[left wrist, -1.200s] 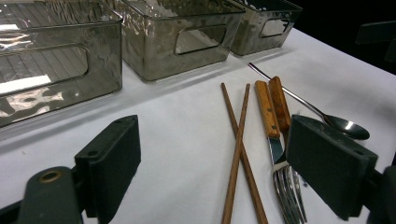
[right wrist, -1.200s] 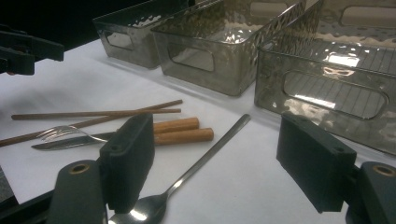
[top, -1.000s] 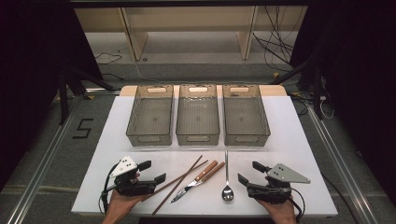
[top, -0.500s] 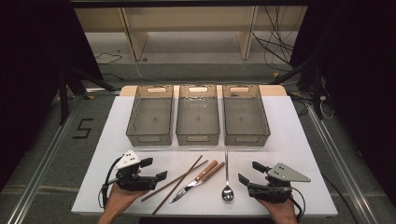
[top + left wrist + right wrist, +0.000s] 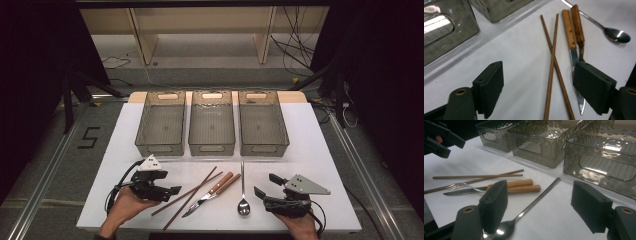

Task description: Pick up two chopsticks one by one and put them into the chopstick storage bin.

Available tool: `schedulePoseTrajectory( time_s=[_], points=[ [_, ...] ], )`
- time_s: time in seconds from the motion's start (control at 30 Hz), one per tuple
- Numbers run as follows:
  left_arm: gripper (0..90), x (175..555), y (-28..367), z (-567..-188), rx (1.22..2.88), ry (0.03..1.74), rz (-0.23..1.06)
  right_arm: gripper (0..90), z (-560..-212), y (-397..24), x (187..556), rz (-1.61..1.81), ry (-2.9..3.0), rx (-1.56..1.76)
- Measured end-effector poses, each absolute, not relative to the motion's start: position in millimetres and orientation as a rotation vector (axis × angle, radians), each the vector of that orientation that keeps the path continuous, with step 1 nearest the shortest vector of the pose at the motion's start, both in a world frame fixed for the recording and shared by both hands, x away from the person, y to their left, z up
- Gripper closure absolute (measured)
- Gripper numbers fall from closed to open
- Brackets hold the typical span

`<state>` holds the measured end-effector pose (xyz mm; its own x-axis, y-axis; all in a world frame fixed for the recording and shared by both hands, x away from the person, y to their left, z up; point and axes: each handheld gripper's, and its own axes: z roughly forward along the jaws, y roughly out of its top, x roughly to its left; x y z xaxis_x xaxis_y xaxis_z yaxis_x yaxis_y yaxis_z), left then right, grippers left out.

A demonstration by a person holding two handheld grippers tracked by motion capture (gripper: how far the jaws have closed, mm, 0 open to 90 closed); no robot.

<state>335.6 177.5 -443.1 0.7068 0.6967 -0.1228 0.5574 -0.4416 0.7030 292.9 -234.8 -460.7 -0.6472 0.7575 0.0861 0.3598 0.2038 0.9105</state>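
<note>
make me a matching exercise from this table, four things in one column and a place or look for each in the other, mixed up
Things
1. chopsticks
2. spoon
3. knife
4. middle bin

Descriptions
A. all metal, lies nearest the right tool
B. clear, stands empty at the far side between two others
C. two thin brown sticks, crossed, nearest the left tool
D. wooden handle, metal blade, beside a fork

Pairs: 1-C, 2-A, 3-D, 4-B
</note>
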Motion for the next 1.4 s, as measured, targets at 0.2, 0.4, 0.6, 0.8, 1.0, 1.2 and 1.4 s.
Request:
schedulePoseTrajectory(
  time_s=[0.2, 0.4, 0.6, 0.8, 1.0, 1.2, 1.4],
  points=[
    [32.7, 341, 163, -445, 2.316, 0.954, 0.160, 30.5, -461, -235, 293, 1.420, 2.113, 1.047],
    [39.5, 344, 153, -450, 2.405, 0.954, 0.115, 30.6, -462, -234, 294, 1.413, 2.119, 1.053],
    [47.8, 347, 145, -453, 2.481, 0.924, 0.081, 30.7, -464, -234, 295, 1.408, 2.127, 1.054],
    [60.5, 351, 137, -461, 2.516, 0.911, 0.057, 30.9, -464, -234, 295, 1.406, 2.135, 1.054],
    [69.1, 352, 133, -468, 2.541, 0.902, 0.032, 31.0, -464, -234, 295, 1.405, 2.137, 1.055],
    [79.8, 352, 130, -470, 2.572, 0.906, 0.078, 31.1, -464, -234, 295, 1.405, 2.136, 1.052],
    [84.3, 351, 132, -471, 2.555, 0.900, 0.089, 31.5, -464, -234, 295, 1.398, 2.139, 1.056]
  ],
)
